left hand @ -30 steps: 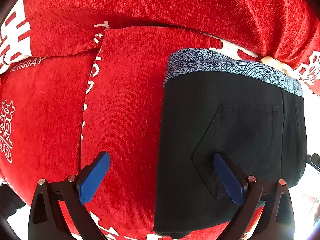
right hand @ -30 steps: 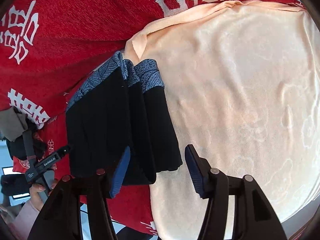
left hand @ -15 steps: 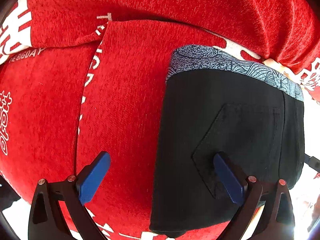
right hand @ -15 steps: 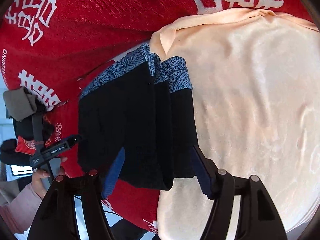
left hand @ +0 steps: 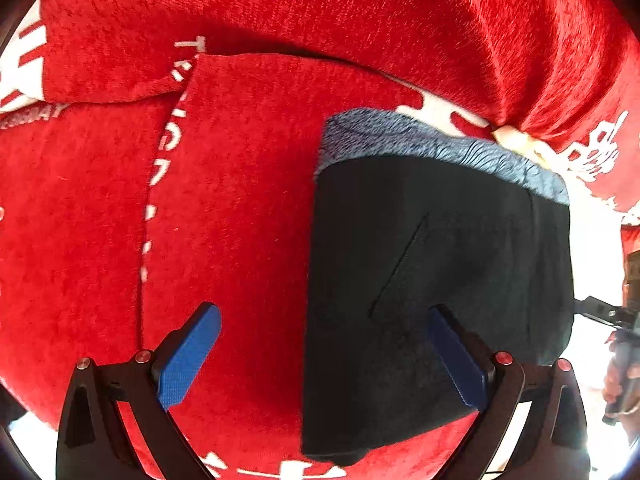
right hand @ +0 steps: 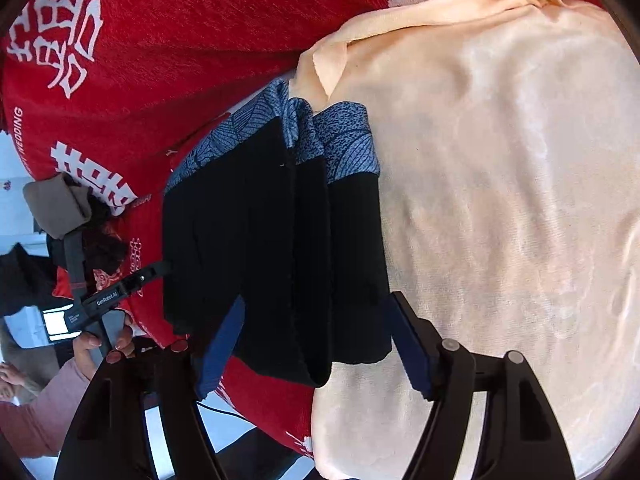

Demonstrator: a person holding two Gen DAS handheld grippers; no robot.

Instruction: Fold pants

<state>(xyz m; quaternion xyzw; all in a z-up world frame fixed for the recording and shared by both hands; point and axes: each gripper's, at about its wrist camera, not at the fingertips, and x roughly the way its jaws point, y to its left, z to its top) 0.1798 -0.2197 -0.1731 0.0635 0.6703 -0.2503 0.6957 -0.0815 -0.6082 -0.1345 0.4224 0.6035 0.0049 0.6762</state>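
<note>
Setting: a surface draped in textiles, under bright daylight.
A plush red blanket with white printed characters and lettering is seen covering most of the surface, folded over itself in overlapping layers with creases along the far side. A pale peach fleece blanket is laid beside it and partly over it, one corner turned back. Beyond the near edge of the textiles, a bright, overexposed white area is visible; its details cannot be made out. Strong light falls across the fabrics from that side.
</note>
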